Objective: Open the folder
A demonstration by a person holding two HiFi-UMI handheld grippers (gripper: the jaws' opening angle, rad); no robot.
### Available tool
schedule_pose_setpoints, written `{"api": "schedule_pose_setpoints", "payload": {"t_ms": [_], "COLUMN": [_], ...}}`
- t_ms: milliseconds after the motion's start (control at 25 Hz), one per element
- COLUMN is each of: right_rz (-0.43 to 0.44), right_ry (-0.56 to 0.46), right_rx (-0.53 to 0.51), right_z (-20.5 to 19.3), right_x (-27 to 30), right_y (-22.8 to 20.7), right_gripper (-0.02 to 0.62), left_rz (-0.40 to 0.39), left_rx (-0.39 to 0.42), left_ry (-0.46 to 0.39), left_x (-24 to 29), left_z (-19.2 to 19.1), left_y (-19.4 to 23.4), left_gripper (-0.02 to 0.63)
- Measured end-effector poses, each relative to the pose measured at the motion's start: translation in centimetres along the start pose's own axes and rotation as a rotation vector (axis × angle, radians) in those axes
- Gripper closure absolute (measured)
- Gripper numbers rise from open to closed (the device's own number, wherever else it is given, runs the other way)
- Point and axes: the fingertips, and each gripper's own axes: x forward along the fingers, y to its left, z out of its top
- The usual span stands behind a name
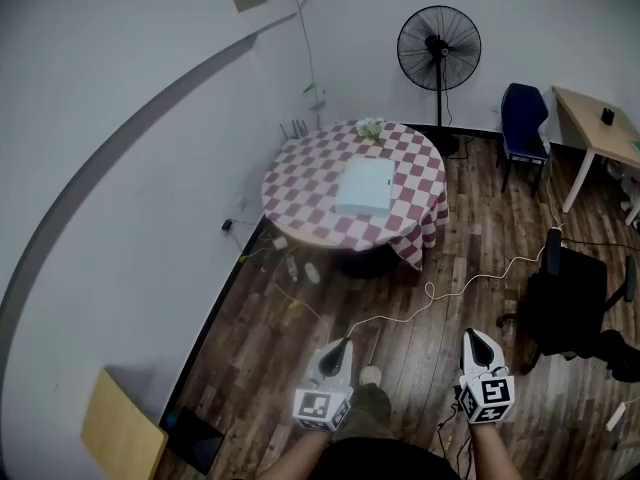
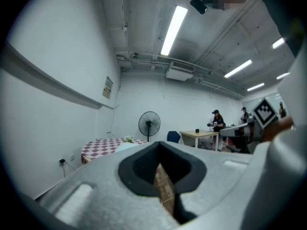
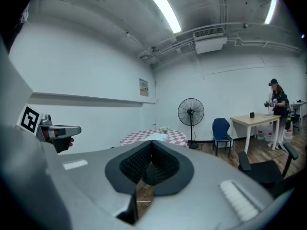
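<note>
A pale blue folder [image 1: 363,187] lies closed and flat on a round table [image 1: 310,173] with a red and white checked cloth, far ahead of me across the room. In the right gripper view the folder [image 3: 158,137] shows as a pale slab on the distant table [image 3: 173,136]. My left gripper [image 1: 344,346] and right gripper [image 1: 475,337] hang low near my body above the wooden floor, both shut and empty. The left gripper [image 2: 159,152] points level toward the table [image 2: 103,145]; the right gripper [image 3: 152,143] tilts slightly down.
A standing fan [image 1: 438,50] is behind the table, a blue chair [image 1: 523,120] and a wooden desk [image 1: 598,128] at the right. A black office chair [image 1: 570,308] stands close on my right. A white cable [image 1: 430,293] runs across the floor. Two people stand far right [image 2: 217,122].
</note>
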Motion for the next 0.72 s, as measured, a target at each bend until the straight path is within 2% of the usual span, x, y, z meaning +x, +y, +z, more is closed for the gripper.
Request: {"api": "schedule_pose_setpoints", "payload": {"t_ms": [240,400,720], "right_rz": [-0.016,-0.019,0.030], "right_ry": [0.019,0.038,0.053], "right_rx": [-0.029,0.007,0.004], "right_z": [0.6,1.1,4.2], "right_x": [6.5,12.9,25.9], "right_y": [-0.4,0.0,1.5], "right_gripper": [0.594,0.592,0.594], "left_rz": [0.006,-0.005,-0.016], "left_rx": [-0.023,-0.043,-0.060], "left_ry": [0.004,0.005,0.035], "left_x": [4.9,9.2,17.6], "left_z": [-1.1,-0.9,0.4], "left_y": [5.6,10.0,19.0], "left_gripper": [0.603,0.603,0.603]}}
